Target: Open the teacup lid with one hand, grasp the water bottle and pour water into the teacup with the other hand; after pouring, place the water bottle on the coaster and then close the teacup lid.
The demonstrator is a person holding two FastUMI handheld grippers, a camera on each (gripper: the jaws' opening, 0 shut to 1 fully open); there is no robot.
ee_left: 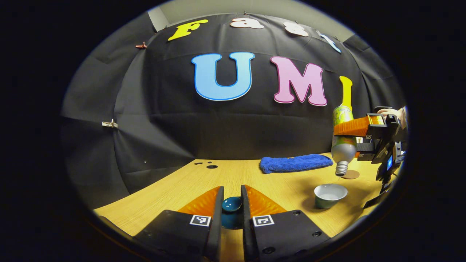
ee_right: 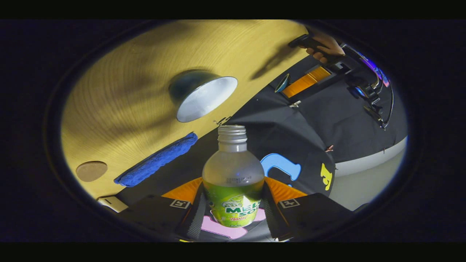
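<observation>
My left gripper [ee_left: 231, 191] is shut on the small blue teacup lid [ee_left: 232, 205], held just above the table's near edge. The uncovered teacup [ee_left: 329, 195], green outside and pale inside, stands on the table to the right. My right gripper [ee_left: 346, 135] is shut on the green-labelled water bottle [ee_left: 342, 145], which hangs upside down with its open mouth above the cup's far right rim. No stream is visible. In the right gripper view the bottle [ee_right: 233, 174] stands between my fingers, its neck pointing towards the teacup [ee_right: 202, 96]. The round brown coaster [ee_left: 351, 174] lies just behind the cup.
A blue folded towel [ee_left: 295, 162] lies at the back of the wooden table [ee_left: 189, 189], left of the coaster. The right gripper view shows the coaster [ee_right: 91, 171], the towel [ee_right: 156, 160], and the left gripper [ee_right: 287, 86] with a hand [ee_right: 326, 47] holding it.
</observation>
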